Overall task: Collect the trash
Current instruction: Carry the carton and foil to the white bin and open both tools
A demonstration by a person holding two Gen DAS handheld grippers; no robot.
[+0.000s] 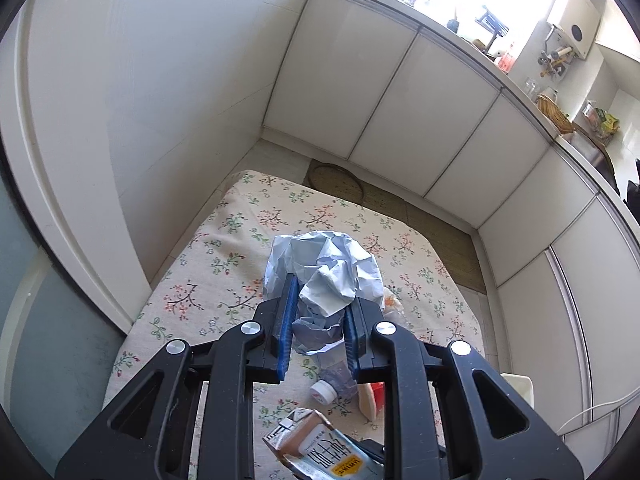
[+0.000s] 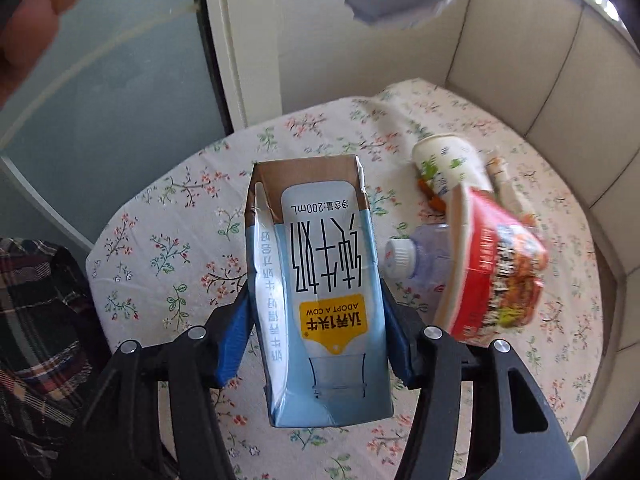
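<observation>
Milk carton (image 2: pixel 316 288), "ADOPT A COW", "200mL", clamped by right gripper (image 2: pixel 316 344); left gripper (image 1: pixel 318 320) pinches crumpled paper (image 1: pixel 320 276).

A crumpled pale paper wad (image 1: pixel 324 276) is hanging above the table. A blue milk carton (image 2: pixel 316 284) is tilting upright beside a lying bottle (image 2: pixel 416 258), paper cup (image 2: pixel 444 164) and red noodle bowl (image 2: pixel 496 276).

The milk carton (image 2: pixel 320 280) reads "ADOPT A COW" and "200mL".

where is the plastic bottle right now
In the right wrist view the plastic bottle lies on the floral tablecloth, right of the held milk carton, beside the red noodle cup.
</observation>
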